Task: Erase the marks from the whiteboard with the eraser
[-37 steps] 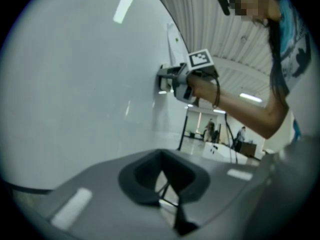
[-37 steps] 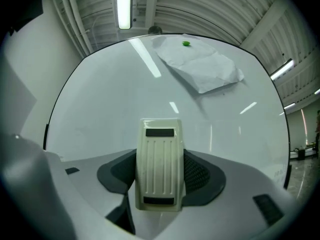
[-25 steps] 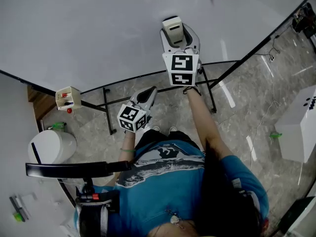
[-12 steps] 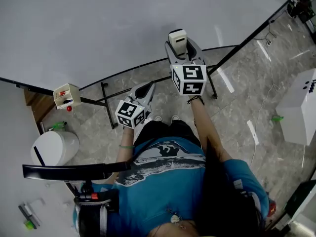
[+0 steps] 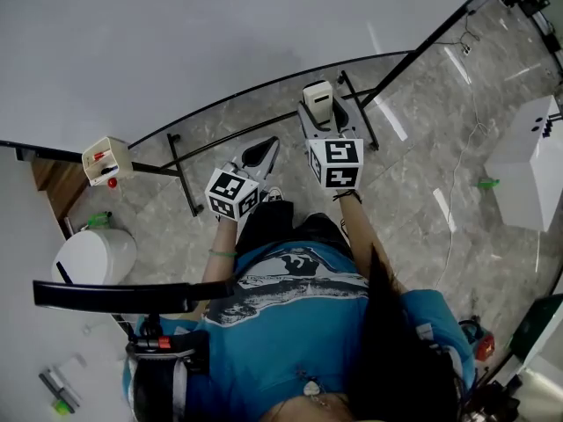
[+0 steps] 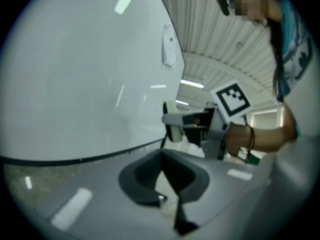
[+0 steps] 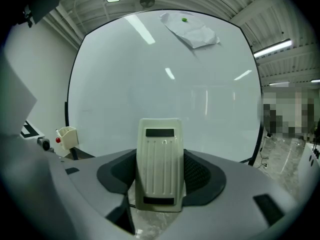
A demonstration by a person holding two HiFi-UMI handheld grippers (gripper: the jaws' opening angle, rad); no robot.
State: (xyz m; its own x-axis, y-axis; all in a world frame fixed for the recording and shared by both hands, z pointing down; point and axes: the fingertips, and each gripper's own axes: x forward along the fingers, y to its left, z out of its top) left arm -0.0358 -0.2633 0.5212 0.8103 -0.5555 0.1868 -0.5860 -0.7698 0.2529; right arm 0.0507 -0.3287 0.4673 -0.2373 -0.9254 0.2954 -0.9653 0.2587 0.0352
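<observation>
as no marks show on the whiteboard (image 7: 165,94), erasing seems complete; right claw (image 7: 160,186) clamped on eraser (image 7: 160,159); left claw (image 6: 168,196) closed, holding nothing.

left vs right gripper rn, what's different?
The right gripper is shut on the eraser; the left gripper holds nothing, its jaws together. The right gripper is held farther forward, nearer the whiteboard; the left gripper sits closer to the person's body. Shared: both point toward the whiteboard, and neither touches it.
</observation>
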